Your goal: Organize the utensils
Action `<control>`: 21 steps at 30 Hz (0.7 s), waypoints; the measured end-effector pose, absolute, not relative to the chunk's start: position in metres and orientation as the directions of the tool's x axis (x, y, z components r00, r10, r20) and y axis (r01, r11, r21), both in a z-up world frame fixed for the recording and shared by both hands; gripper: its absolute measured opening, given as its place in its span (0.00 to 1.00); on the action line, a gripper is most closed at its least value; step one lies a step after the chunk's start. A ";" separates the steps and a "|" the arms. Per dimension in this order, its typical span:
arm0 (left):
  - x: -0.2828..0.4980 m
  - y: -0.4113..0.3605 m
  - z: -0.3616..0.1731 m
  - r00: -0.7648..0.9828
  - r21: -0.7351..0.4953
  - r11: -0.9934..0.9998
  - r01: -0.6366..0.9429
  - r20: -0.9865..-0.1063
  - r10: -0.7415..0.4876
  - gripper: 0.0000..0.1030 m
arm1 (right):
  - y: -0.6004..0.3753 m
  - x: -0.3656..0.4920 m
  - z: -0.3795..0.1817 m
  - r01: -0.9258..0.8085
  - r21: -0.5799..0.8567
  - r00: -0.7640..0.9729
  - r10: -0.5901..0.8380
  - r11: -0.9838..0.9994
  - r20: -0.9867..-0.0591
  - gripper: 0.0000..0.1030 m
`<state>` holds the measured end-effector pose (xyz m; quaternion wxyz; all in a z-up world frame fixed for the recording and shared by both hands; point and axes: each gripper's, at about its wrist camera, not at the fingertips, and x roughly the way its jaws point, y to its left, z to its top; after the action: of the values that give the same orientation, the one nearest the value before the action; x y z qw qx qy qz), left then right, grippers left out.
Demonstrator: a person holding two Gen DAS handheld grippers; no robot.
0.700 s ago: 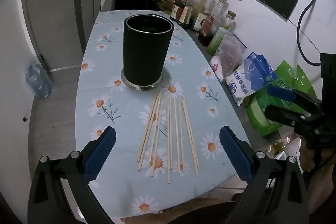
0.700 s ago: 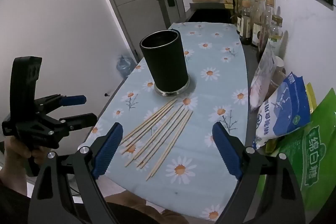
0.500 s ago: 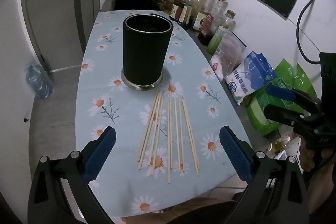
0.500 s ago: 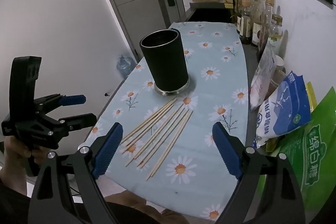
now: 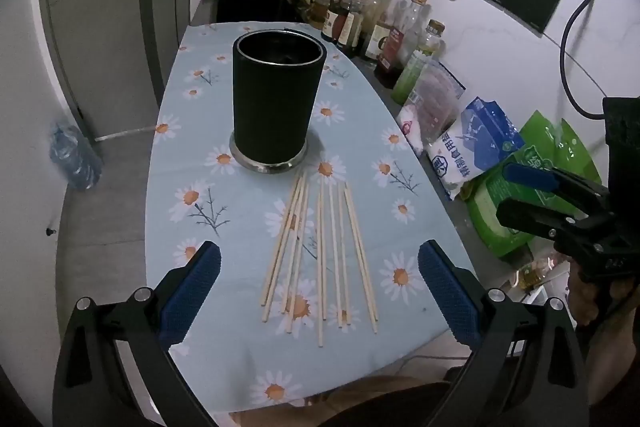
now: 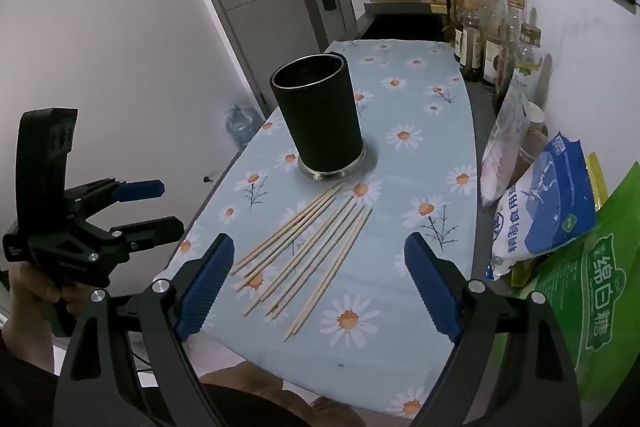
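Left claw [image 5: 319, 287] and right claw [image 6: 319, 287] both wide, empty, poised above table [image 5: 248, 367]. No change from moments ago: chopsticks [image 5: 320, 259] lie loose just before black holder [image 5: 276, 107]. Nothing sorted yet; first pick pending.

Both wrist cameras look steeply down from near the counter's front edge. They share the chopsticks [image 5: 320, 259] [image 6: 304, 259] at center and the black holder [image 5: 276, 103] [image 6: 320, 115] at twelve o'clock.

Dim indoor light, sharp, fisheye-warped edges
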<state>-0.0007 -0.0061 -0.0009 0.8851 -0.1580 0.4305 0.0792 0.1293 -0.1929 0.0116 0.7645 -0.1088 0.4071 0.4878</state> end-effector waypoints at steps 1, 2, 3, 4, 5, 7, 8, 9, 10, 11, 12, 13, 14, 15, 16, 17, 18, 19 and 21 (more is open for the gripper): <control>-0.001 -0.006 0.000 0.617 -0.211 0.938 -0.275 -0.787 0.004 0.94 | -0.191 0.130 0.013 -0.835 0.230 0.192 0.657 0.500 -0.729 0.84; -0.001 -0.006 0.000 0.618 -0.210 0.938 -0.275 -0.786 0.005 0.94 | -0.191 0.131 0.013 -0.835 0.234 0.190 0.660 0.498 -0.727 0.84; -0.002 -0.006 0.000 0.619 -0.210 0.938 -0.275 -0.785 0.006 0.94 | -0.191 0.131 0.013 -0.836 0.234 0.188 0.661 0.496 -0.726 0.84; -0.003 -0.006 0.003 0.621 -0.212 0.939 -0.272 -0.784 0.003 0.94 | -0.191 0.131 0.013 -0.837 0.234 0.188 0.662 0.494 -0.726 0.84; -0.002 -0.006 0.004 0.620 -0.211 0.939 -0.272 -0.784 0.004 0.94 | -0.190 0.131 0.013 -0.838 0.232 0.188 0.661 0.493 -0.726 0.84; -0.002 -0.006 0.004 0.619 -0.209 0.939 -0.273 -0.785 0.005 0.94 | -0.189 0.131 0.012 -0.839 0.233 0.184 0.660 0.492 -0.728 0.84; -0.002 -0.006 0.004 0.619 -0.208 0.939 -0.272 -0.785 0.005 0.94 | -0.189 0.131 0.012 -0.839 0.233 0.183 0.658 0.492 -0.730 0.84; -0.002 -0.006 0.003 0.619 -0.207 0.939 -0.273 -0.786 0.007 0.94 | -0.189 0.132 0.011 -0.838 0.235 0.181 0.657 0.492 -0.732 0.84; -0.002 -0.006 0.005 0.617 -0.207 0.940 -0.273 -0.787 0.007 0.94 | -0.189 0.133 0.011 -0.838 0.238 0.178 0.658 0.491 -0.732 0.84; -0.003 -0.005 0.006 0.618 -0.208 0.939 -0.273 -0.786 0.005 0.94 | -0.189 0.134 0.010 -0.838 0.240 0.176 0.658 0.491 -0.732 0.84; -0.003 -0.005 0.008 0.619 -0.209 0.939 -0.274 -0.785 0.006 0.94 | -0.189 0.134 0.011 -0.837 0.240 0.177 0.658 0.492 -0.732 0.84; -0.003 -0.006 0.006 0.618 -0.206 0.940 -0.273 -0.786 0.007 0.94 | -0.189 0.134 0.011 -0.836 0.241 0.176 0.657 0.493 -0.733 0.84; -0.003 -0.005 0.006 0.617 -0.207 0.940 -0.271 -0.787 0.004 0.94 | -0.189 0.134 0.011 -0.837 0.242 0.174 0.658 0.490 -0.733 0.84; -0.003 -0.006 0.007 0.617 -0.206 0.942 -0.266 -0.787 0.002 0.94 | -0.190 0.134 0.012 -0.838 0.243 0.172 0.660 0.488 -0.732 0.84; -0.003 -0.005 0.007 0.616 -0.204 0.942 -0.266 -0.787 0.004 0.94 | -0.190 0.133 0.013 -0.841 0.239 0.172 0.659 0.485 -0.733 0.84; -0.003 -0.005 0.009 0.617 -0.200 0.943 -0.265 -0.787 0.006 0.94 | -0.190 0.133 0.014 -0.844 0.234 0.173 0.658 0.483 -0.733 0.84; -0.004 -0.004 0.010 0.619 -0.202 0.943 -0.264 -0.786 0.005 0.94 | -0.189 0.133 0.013 -0.845 0.230 0.175 0.657 0.483 -0.733 0.84; -0.004 -0.004 0.009 0.620 -0.206 0.942 -0.265 -0.785 0.003 0.94 | -0.189 0.132 0.013 -0.846 0.229 0.176 0.656 0.482 -0.734 0.84; -0.005 -0.002 0.010 0.619 -0.211 0.940 -0.269 -0.785 0.001 0.94 | -0.189 0.132 0.013 -0.845 0.230 0.177 0.657 0.483 -0.733 0.84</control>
<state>-0.0047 -0.0021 0.0096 0.8862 -0.1561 0.4295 0.0761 0.1319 -0.1895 0.0127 0.7583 -0.1150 0.4081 0.4952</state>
